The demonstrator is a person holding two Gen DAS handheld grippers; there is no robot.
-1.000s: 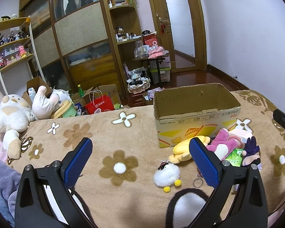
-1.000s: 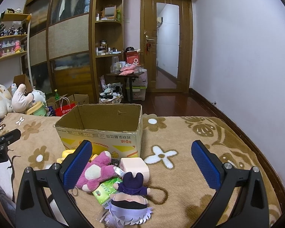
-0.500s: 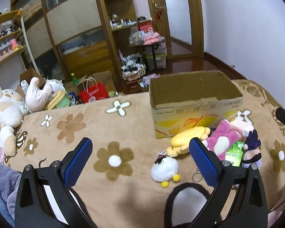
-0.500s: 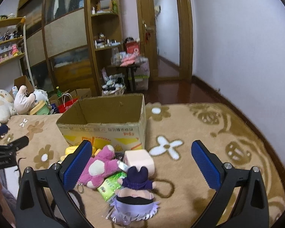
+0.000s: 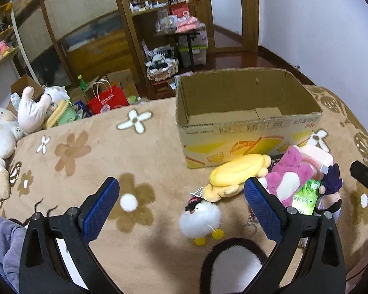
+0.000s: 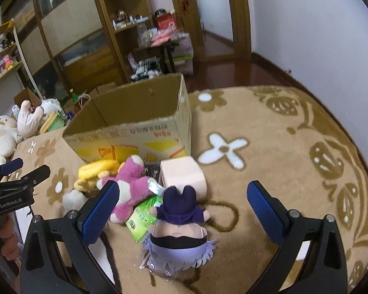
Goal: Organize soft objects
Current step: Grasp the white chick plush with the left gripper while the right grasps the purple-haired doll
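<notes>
Half-hidden green packet (image 6: pixel 141 218) under plushies (image 6: pixel 132 186)

the cardboard box (image 5: pixel 247 132) gapes open on top. toys crowd its front wall; blanket (image 6: pixel 282 147) right of it seems bare.

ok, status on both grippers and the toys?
Left gripper open over white puffball. Right gripper open over purple doll. Box empty, toys piled in front. Nothing blocking.
</notes>
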